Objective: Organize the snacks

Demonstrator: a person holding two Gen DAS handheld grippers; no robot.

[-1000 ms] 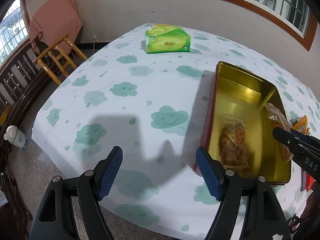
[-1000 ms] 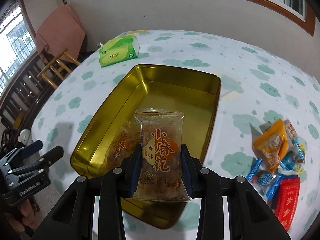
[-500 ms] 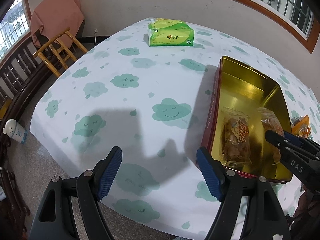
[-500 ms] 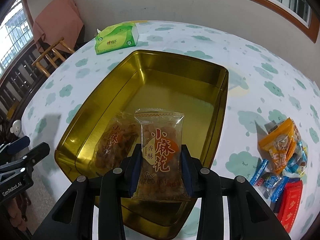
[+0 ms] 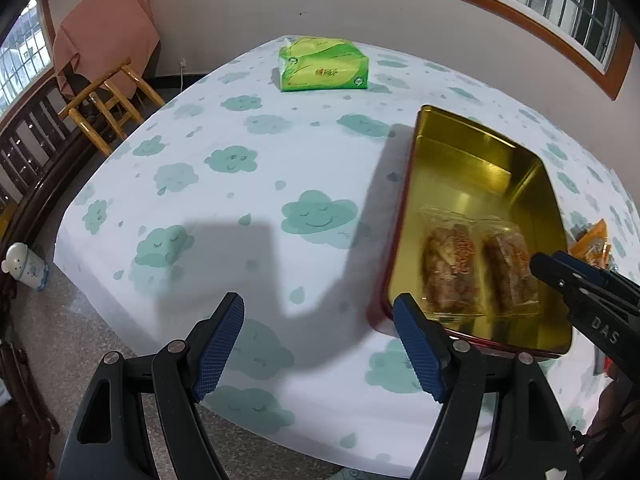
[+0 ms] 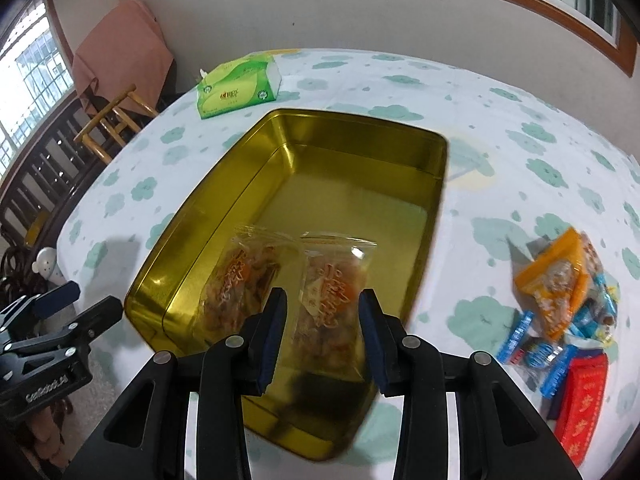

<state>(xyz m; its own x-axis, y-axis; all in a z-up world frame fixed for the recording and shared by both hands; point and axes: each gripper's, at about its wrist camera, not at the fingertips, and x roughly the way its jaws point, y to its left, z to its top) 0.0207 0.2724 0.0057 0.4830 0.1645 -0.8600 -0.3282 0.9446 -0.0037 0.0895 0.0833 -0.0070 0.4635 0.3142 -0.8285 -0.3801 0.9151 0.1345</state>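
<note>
- The right gripper [image 6: 322,334] sits low over the near end of the gold tin [image 6: 438,184], its blue pads spread just wider than the clear snack packet [image 6: 334,280] between them. From the look of it the packet is let go and lying in the tin.
- A second clear packet [image 6: 240,276] lies right beside it on the tin floor, the two touching or nearly so along their long sides.
- The left gripper [image 5: 320,344] hangs wide apart over the cloud-print tablecloth [image 5: 240,184], pinching nothing, just beside the tin's near corner.
- Handling, as a judgement: these packets look light, crinkly and slick, with brittle fried twists inside, so a hard squeeze would likely crush them. The safest hold looks to be across the narrow width near the sealed bottom edge, gently.
- The tin looks stiff and smooth, so packets may slide on its floor.
- Count: two clear packets in the tin, one tin, two grippers.
- On the cloth to the right a pile of snacks waits: one orange bag [image 6: 554,288], one red pack [image 6: 580,404], and several small blue-wrapped sweets [image 6: 520,330], too jumbled and blurred to count.
- One green tissue pack [image 6: 238,90] sits beyond the tin, well apart from the snacks.
</note>
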